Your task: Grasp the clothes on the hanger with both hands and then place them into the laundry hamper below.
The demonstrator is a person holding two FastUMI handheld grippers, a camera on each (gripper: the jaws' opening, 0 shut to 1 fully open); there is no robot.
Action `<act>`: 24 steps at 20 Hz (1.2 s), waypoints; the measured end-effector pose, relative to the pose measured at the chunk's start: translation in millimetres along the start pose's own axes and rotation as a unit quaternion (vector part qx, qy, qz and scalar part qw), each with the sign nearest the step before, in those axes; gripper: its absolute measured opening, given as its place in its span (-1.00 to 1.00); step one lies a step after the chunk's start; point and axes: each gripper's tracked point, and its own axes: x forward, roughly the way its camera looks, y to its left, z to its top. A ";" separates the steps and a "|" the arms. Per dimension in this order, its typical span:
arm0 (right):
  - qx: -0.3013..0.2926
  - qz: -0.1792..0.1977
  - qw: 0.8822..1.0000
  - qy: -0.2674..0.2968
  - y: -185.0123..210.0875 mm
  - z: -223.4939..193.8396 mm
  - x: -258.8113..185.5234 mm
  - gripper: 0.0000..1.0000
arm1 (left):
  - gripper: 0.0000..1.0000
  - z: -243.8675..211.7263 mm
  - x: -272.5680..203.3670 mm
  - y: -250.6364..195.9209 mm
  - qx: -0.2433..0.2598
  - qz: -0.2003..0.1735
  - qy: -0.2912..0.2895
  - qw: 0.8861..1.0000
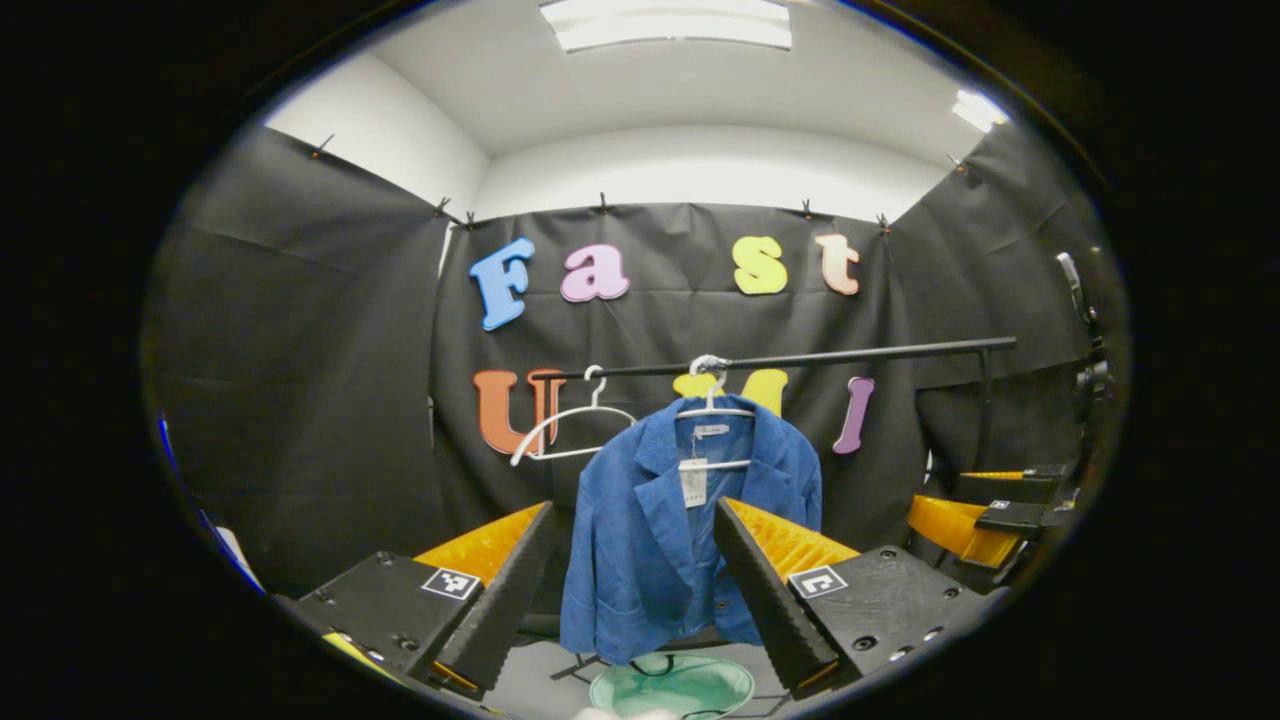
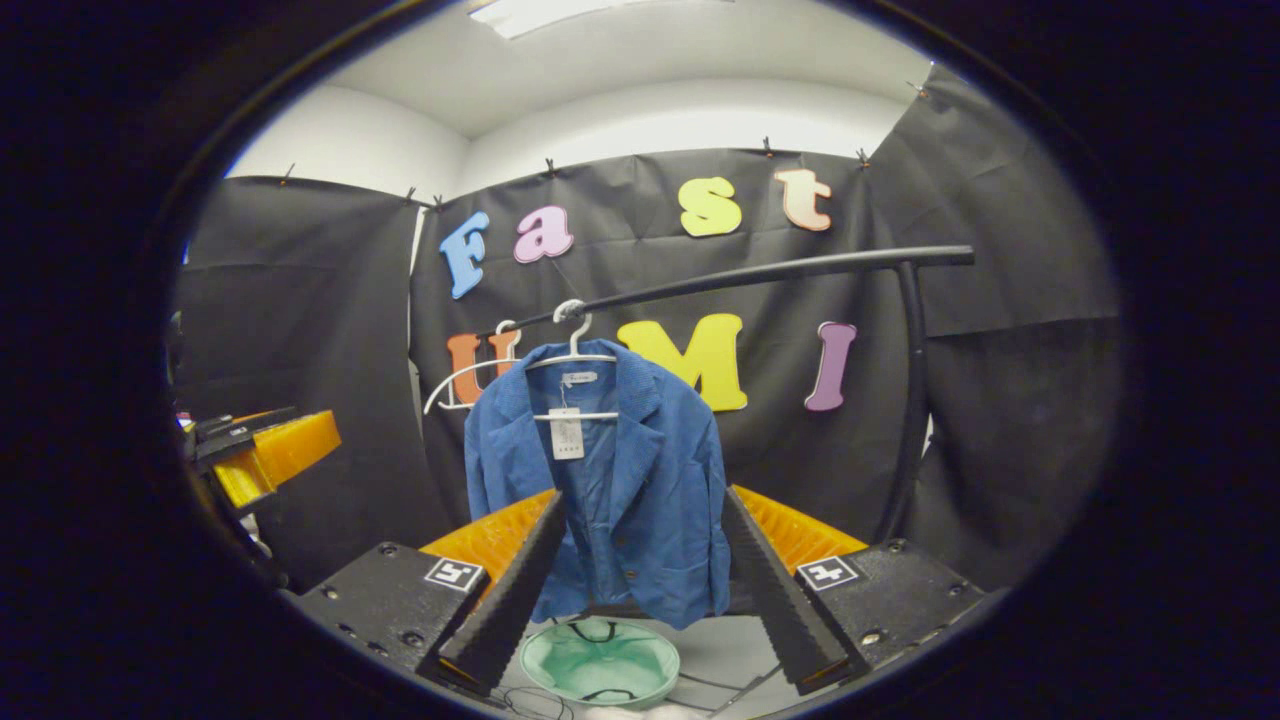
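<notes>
A blue jacket (image 1: 660,510) (image 2: 610,480) hangs on a white hanger (image 1: 712,408) (image 2: 572,358) from a black rail (image 1: 800,358) (image 2: 760,272). Below it on the floor sits a round pale-green hamper (image 1: 672,685) (image 2: 600,662). My left gripper (image 1: 632,590) is open, fingers apart, some way in front of the jacket. My right gripper (image 2: 640,590) is open too, framing the jacket's lower half from a distance. In the left gripper view the right gripper (image 1: 990,515) shows at the far right; in the right gripper view the left gripper (image 2: 262,450) shows at the far left.
An empty white hanger (image 1: 572,425) (image 2: 462,380) hangs left of the jacket on the same rail. The rail's upright post (image 2: 905,400) (image 1: 985,400) stands to the right. Black cloth walls close in the booth at the back and sides.
</notes>
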 end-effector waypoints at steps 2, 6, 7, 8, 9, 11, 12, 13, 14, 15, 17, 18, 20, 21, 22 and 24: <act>0.000 0.013 1.000 0.006 -3.7 -7.0 32.2 0.98 | 1.00 -19.2 27.5 -2.4 -0.012 0.002 0.018 1.000; -0.005 0.030 0.999 0.010 -7.4 -17.3 97.9 0.98 | 1.00 -41.4 77.7 -4.4 -0.014 0.008 0.004 1.000; -0.010 0.033 0.999 0.010 -6.8 -20.4 113.6 0.97 | 1.00 -47.2 93.5 -3.0 -0.001 0.014 -0.003 1.000; -0.014 0.038 0.999 0.010 -6.7 -23.0 130.3 0.97 | 1.00 -55.7 108.7 -3.6 0.004 0.016 -0.002 1.000; -0.019 0.043 0.999 0.009 -4.2 -24.9 146.6 0.98 | 1.00 -60.7 121.8 -7.5 0.004 0.012 -0.001 1.000; -0.024 0.052 0.998 0.013 -0.1 -30.7 179.9 0.99 | 1.00 -68.2 148.9 -14.6 0.005 0.008 -0.005 1.000; -0.027 0.055 0.998 0.016 1.6 -33.0 195.6 0.99 | 1.00 -74.4 161.6 -14.2 0.007 0.009 -0.001 1.000; -0.029 0.059 0.998 0.020 3.7 -36.5 208.8 0.98 | 1.00 -81.1 172.5 -16.7 -0.003 0.004 0.003 1.000; -0.030 0.063 0.997 0.023 6.4 -38.4 220.7 0.98 | 1.00 -87.2 182.7 -18.6 -0.011 0.004 0.003 1.000; -0.031 0.066 0.997 0.025 7.5 -39.5 233.2 0.98 | 1.00 -90.8 192.3 -15.1 -0.008 0.013 0.004 1.000; -0.030 0.070 0.997 0.033 9.3 -44.7 254.8 0.98 | 0.97 -100.0 206.2 -5.8 -0.004 0.027 0.014 1.000; -0.029 0.069 0.997 0.035 8.4 -46.1 264.9 0.98 | 0.95 -103.4 217.4 -4.0 -0.002 0.034 0.018 0.999; -0.027 0.066 0.997 0.043 6.1 -50.1 283.4 0.98 | 1.00 -115.6 234.5 2.6 0.002 0.045 0.031 0.998; -0.020 0.070 0.996 0.047 8.9 -50.9 288.8 0.97 | 1.00 -121.0 240.2 3.8 0.001 0.048 0.038 0.998; -0.016 0.072 0.996 0.051 10.8 -52.0 293.9 0.98 | 1.00 -123.2 244.3 2.1 0.000 0.049 0.040 0.998; -0.017 0.076 0.995 0.054 14.2 -52.6 303.8 0.97 | 1.00 -123.5 252.4 0.8 -0.001 0.049 0.035 0.998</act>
